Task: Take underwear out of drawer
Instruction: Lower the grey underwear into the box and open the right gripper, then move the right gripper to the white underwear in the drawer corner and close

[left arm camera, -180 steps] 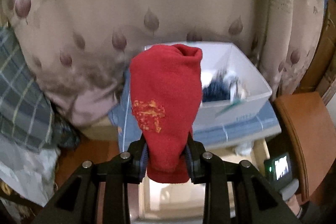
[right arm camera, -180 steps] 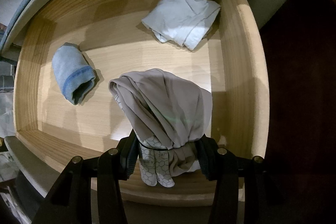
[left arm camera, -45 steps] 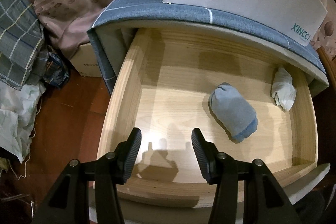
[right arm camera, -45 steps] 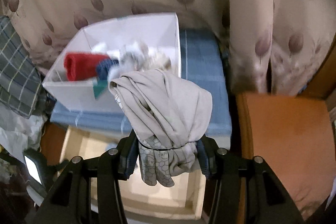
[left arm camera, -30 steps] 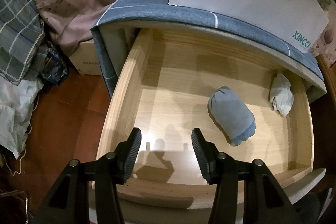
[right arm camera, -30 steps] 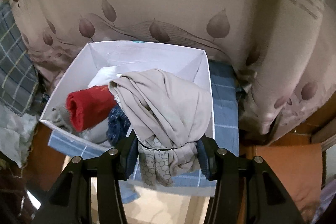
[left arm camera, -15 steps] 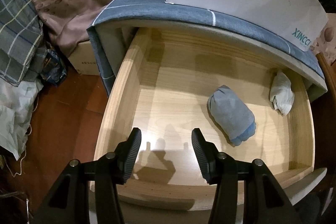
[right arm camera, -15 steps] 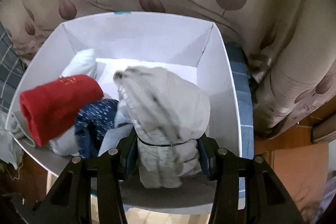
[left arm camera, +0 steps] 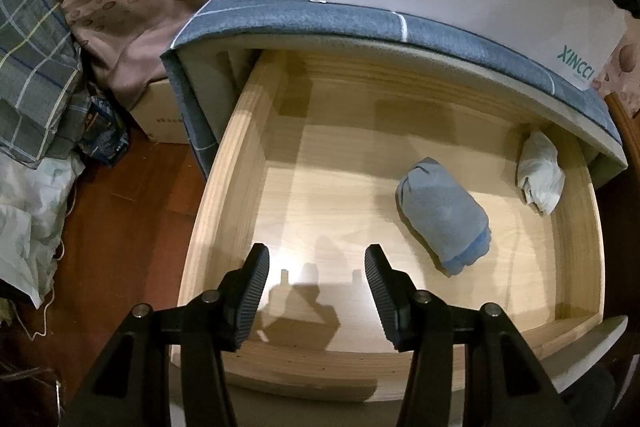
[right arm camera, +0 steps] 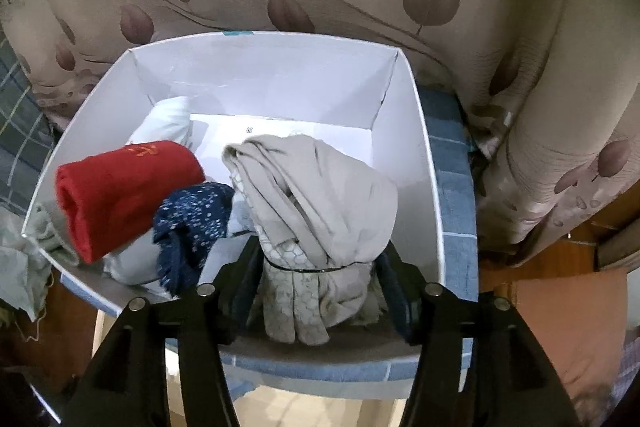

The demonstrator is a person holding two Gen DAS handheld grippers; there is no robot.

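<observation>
Underwear, a beige roll (right arm camera: 320, 211), sat between my right gripper (right arm camera: 318, 267) as its jaws were opening over the white box (right arm camera: 400, 155); it could snag. My left gripper (left arm camera: 316, 267) hung wide and empty above the drawer (left arm camera: 224, 163), blue roll (left arm camera: 444, 215) inside.

From my right gripper (right arm camera: 320, 259), the beige bundle (right arm camera: 320, 211) covers both pads, so I cannot see whether they press it as the jaws open. The white box (right arm camera: 408, 147) hides the pale cloth beneath the red roll (right arm camera: 120, 195). From my left, the white bundle (left arm camera: 540, 173) sits half tucked under the cabinet top (left arm camera: 360, 23), its shape unclear.
</observation>
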